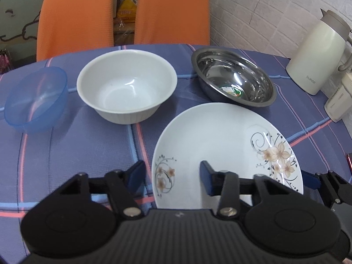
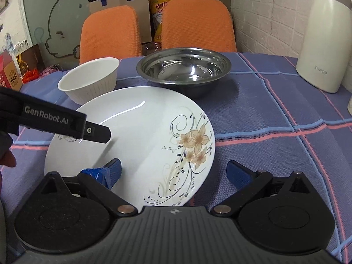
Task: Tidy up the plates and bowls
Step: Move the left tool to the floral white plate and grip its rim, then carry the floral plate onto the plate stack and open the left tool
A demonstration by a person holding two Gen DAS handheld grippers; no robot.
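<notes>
**Both tongs at one flowered plate**

The left tongs [image 1: 171, 177] stand with jaws apart astride the 9 o'clock rim of the plate [image 1: 220, 145]. One blue pad is over the plate's face and the other is outside the rim, over the cloth. Whether they pinch the rim I cannot tell. The right tongs [image 2: 176, 172] are spread wide at the plate's 5 o'clock edge. Their left pad is over the white face and their right pad is over the cloth, clear of the rim, gripping nothing.

There is one plate, white with tan flowers, lying on the table [image 1: 66, 154] nearest the tongs. There are three bowls. From the plate, the white bowl [image 1: 127, 88] is at 11 o'clock, the steel bowl [image 1: 233, 77] at 1 o'clock just beyond the rim, and the blue plastic bowl [image 1: 35, 99] at 10 o'clock, well apart. One cream jug [image 1: 316, 55] stands at 2 o'clock by the brick wall. Two orange chairs [image 1: 74, 15] [image 1: 173, 13] stand behind the table at 12 o'clock.

Only the left wrist view shows the blue bowl and a sticker inside the steel bowl. It catches only a sliver of the right tongs, at its 4 o'clock edge. Only the right wrist view shows the left tongs from the side, reaching in from 9 o'clock with a finger above the plate's rim.
</notes>
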